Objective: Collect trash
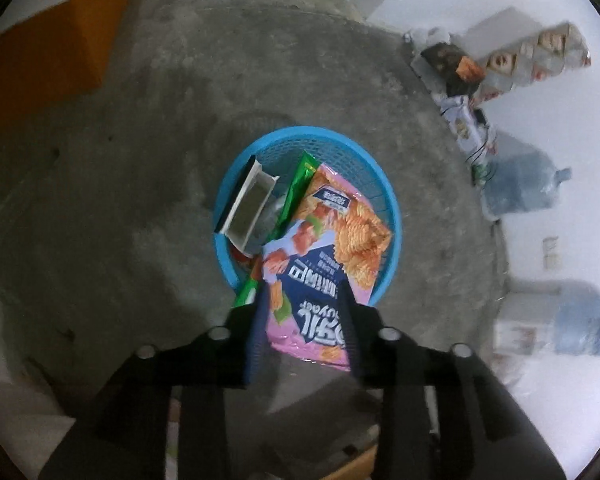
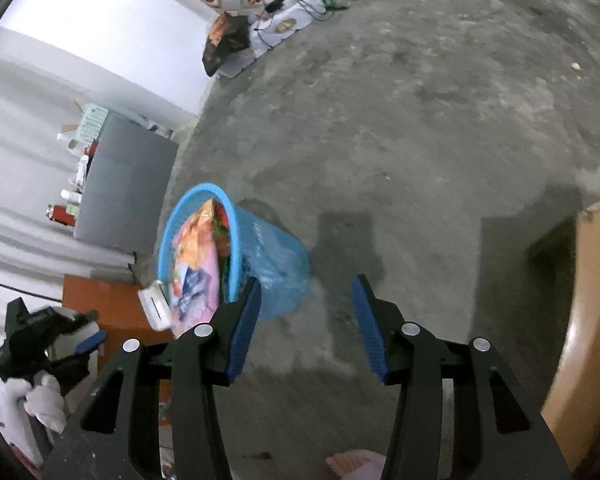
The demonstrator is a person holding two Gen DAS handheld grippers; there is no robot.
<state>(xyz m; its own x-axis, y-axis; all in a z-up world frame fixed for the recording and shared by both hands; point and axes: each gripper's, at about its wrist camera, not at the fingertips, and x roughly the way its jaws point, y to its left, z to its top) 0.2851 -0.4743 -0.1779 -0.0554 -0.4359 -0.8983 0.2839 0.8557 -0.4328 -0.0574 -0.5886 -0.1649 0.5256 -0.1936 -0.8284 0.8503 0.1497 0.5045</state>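
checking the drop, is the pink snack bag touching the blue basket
Touching. The left wrist view shows the pink snack bag lying across the blue basket, its lower part draped over the near rim. The right wrist view also shows it sticking out of the basket.

My left gripper (image 1: 306, 300) fills the bottom centre of its own view, tilted steeply downward, its two blue-padded fingers (image 1: 256, 332) parted with a gap between them. In the right wrist view it shows small at the lower left, gripped from below by my white-gloved hand (image 2: 46, 398). My right gripper (image 2: 306, 300) rises from the bottom centre of that view, also angled down, its blue pads (image 2: 366, 330) standing well apart with nothing between them.
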